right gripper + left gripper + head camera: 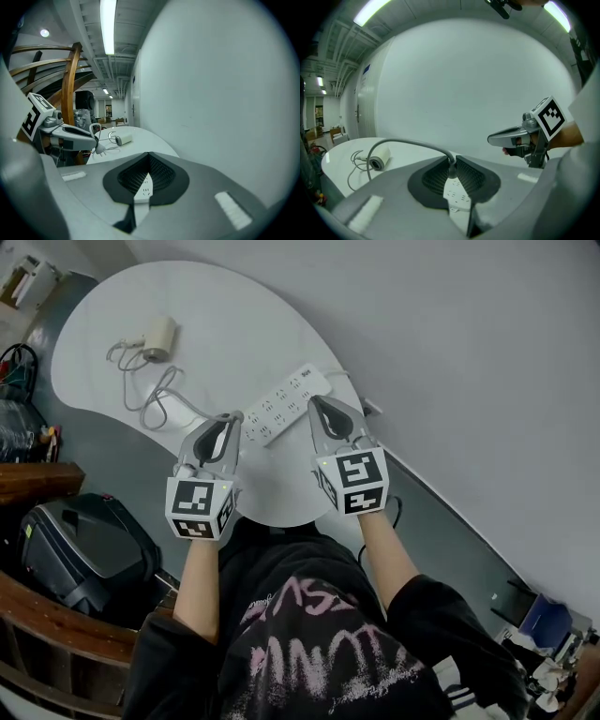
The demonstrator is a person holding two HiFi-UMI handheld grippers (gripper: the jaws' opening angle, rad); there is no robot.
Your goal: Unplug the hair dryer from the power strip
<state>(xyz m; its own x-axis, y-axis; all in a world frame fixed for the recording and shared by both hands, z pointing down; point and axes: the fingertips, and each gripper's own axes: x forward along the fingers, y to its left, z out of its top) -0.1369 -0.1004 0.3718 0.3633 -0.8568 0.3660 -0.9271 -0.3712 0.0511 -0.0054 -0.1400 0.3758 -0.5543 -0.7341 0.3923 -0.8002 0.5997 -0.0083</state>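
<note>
The white hair dryer (159, 337) lies at the far left of the white table (225, 324); its grey cord (155, 399) runs toward me. My left gripper (232, 418) is shut on the cord's plug (100, 149), which hangs free of the white power strip (284, 401), prongs showing in the right gripper view. In the left gripper view the cord (408, 143) arches out from the closed jaw tips toward the hair dryer (378, 159), with the power strip (457, 194) below. My right gripper (317, 404) is shut and holds nothing, above the strip's right end (142, 191).
A grey wall (450, 352) runs close behind the table's right side. A black case (80, 554) and a wooden rail (56, 620) stand at the lower left beside the person. Cluttered shelves (19, 381) are at the far left.
</note>
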